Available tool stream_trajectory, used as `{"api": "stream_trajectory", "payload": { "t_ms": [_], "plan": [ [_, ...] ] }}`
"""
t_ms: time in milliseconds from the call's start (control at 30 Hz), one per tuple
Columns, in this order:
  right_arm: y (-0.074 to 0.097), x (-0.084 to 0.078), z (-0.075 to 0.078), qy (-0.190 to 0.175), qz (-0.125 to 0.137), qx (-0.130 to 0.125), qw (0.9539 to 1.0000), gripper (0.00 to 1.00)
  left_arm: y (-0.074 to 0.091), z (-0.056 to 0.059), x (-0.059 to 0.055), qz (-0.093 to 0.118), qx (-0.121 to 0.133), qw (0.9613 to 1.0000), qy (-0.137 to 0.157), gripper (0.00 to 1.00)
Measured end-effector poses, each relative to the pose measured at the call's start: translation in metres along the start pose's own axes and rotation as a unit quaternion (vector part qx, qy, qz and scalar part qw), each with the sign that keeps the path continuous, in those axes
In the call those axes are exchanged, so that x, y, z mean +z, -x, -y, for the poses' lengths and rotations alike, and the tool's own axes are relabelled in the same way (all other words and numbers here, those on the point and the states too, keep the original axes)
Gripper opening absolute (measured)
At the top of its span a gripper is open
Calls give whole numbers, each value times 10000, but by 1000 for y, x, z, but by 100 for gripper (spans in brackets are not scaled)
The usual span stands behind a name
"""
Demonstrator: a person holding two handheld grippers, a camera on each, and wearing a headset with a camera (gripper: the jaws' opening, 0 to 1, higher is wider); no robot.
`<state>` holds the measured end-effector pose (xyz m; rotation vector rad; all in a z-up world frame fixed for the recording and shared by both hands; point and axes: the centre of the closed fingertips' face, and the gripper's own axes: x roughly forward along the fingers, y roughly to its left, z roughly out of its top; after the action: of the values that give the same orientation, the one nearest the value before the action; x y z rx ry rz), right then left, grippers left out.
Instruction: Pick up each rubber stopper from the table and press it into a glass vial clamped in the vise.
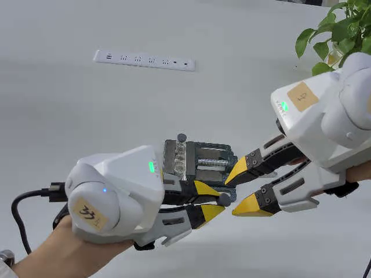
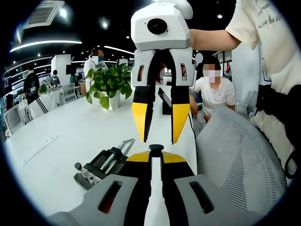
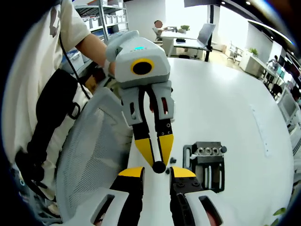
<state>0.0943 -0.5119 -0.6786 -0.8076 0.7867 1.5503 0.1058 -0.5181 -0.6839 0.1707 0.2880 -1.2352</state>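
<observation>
My left gripper (image 1: 217, 202) is shut on a dark rubber stopper (image 1: 224, 199), held at its yellow tips in front of the vise (image 1: 203, 152). In the left gripper view the stopper (image 2: 155, 149) sits between the closed jaws. My right gripper (image 1: 240, 191) faces it tip to tip and stands open, its jaws either side of the stopper (image 3: 159, 166). The black vise (image 3: 207, 165) clamps a row of glass vials (image 1: 180, 159). The vial at the far end carries a stopper (image 1: 182, 138).
A white power strip (image 1: 144, 59) lies at the back of the white table. A potted plant (image 1: 339, 35) stands at the far right. A grey mesh chair (image 2: 235, 155) is beside the table edge. Seated people show behind.
</observation>
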Motion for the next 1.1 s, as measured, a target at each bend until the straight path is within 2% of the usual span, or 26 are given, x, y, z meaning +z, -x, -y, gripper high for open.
{"api": "stream_trajectory", "payload": {
  "t_ms": [333,733,800,1100],
  "plan": [
    [-2,-4,2,310,-182,-15,9994,12,-1,4,4,49,-24,10000,39,3],
    [-4,-3,2,405,-207,1,9990,10,-2,5,7,119,-18,9998,187,3],
    [-5,-3,2,419,-221,-4,9989,9,-2,5,8,166,-17,9994,288,3],
    [-5,-4,2,507,-270,-13,9983,8,-2,5,6,171,-25,9992,358,3]
  ]
}}
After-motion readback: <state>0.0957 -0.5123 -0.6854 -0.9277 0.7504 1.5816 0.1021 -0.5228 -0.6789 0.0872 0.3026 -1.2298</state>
